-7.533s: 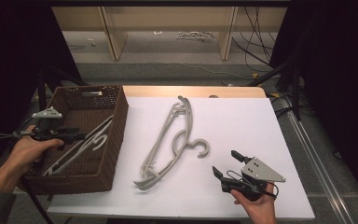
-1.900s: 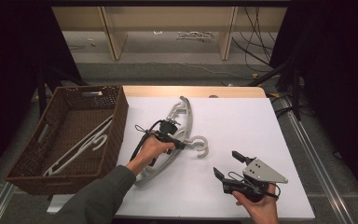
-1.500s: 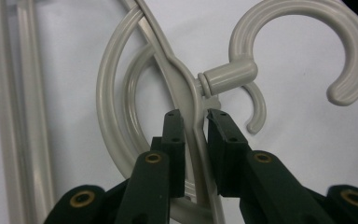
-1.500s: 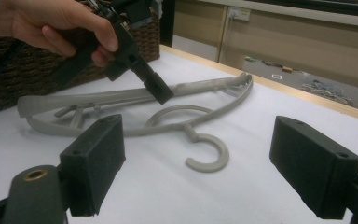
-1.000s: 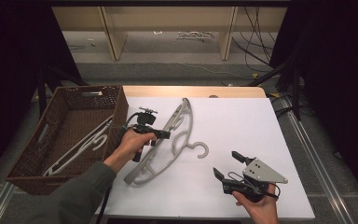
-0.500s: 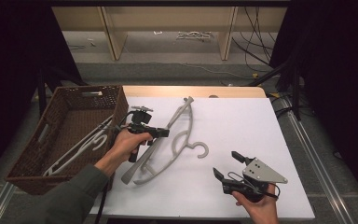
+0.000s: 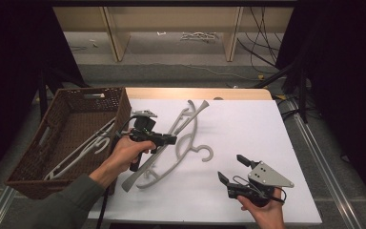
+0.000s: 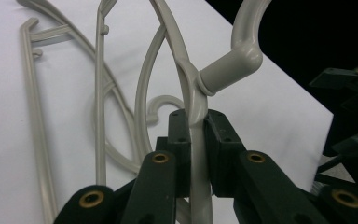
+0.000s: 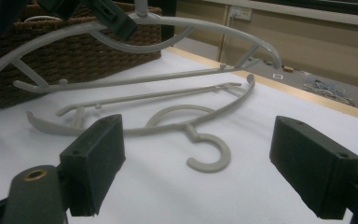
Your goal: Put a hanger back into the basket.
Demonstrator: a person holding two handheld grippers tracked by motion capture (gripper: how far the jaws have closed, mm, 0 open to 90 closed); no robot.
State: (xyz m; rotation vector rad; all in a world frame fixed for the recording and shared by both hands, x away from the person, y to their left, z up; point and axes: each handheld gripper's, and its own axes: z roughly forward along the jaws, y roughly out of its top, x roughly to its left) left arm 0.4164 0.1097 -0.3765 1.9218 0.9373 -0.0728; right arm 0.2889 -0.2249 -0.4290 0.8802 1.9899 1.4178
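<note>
grey plastic hanger [image 7: 145, 164] pinched in left gripper [image 8: 195, 135], basket-bound probably; another grey hanger [image 7: 195, 143] waits; right gripper [image 7: 232, 169] gapes, holding nothing.

Right gripper [image 9: 200, 172] jaws spread wide, framing a grey hanger [image 9: 186, 128] flat on the white tabletop [image 9: 270, 112]; another hanger [image 9: 121, 35] lifted at upper left.

White table [image 7: 267, 133], grey hanger [image 7: 190, 150], wicker basket [image 7: 66, 138]

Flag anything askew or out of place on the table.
One grey hanger is tilted off the white table, clamped near its hook by the left tool; a second hanger lies flat beneath. Nothing looks damaged.
</note>
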